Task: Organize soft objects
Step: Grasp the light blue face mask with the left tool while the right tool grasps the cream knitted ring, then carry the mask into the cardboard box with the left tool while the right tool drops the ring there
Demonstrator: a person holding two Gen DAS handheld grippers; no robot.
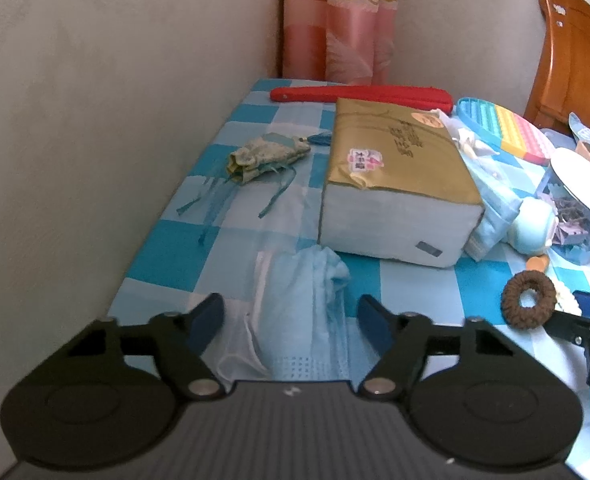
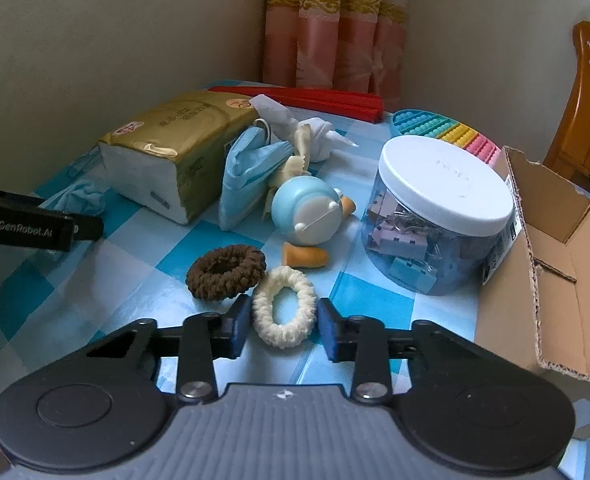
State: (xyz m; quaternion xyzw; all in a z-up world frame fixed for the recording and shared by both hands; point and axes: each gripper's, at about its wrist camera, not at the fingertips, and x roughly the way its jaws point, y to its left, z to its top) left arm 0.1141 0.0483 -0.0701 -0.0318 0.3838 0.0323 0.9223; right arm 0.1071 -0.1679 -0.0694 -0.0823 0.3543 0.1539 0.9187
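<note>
So, our left claw (image 1: 291,320): wide around the blue cloth (image 1: 307,312), not pinching.
Our right claw (image 2: 283,326): pinching the cream scrunchie (image 2: 283,306).

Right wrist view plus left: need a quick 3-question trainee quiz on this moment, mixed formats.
1. True or false: the brown scrunchie sits between the right gripper fingers.
2. What lies between the left gripper fingers? A) blue face mask B) tissue pack C) red fan
3. Fill in: the clear jar of binder clips has a ___ lid.

Key: 1 false, it is the cream scrunchie; 2 A; 3 white.
</note>
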